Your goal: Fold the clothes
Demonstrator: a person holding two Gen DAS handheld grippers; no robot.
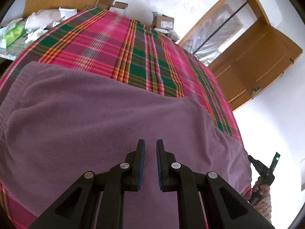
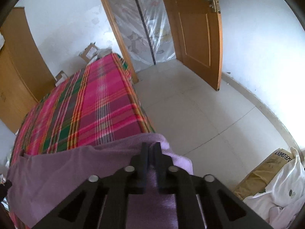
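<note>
The right gripper [image 2: 152,148], clamped on the purple fleece garment's [image 1: 106,114] edge, should carry it level; the left gripper [image 1: 150,147] hovers parted.

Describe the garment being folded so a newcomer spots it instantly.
Find the bed with the pink-and-green plaid sheet. On its near end lies the purple fleece garment, one edge pinched by the right gripper. It's the only plain, unpatterned cloth there.
</note>
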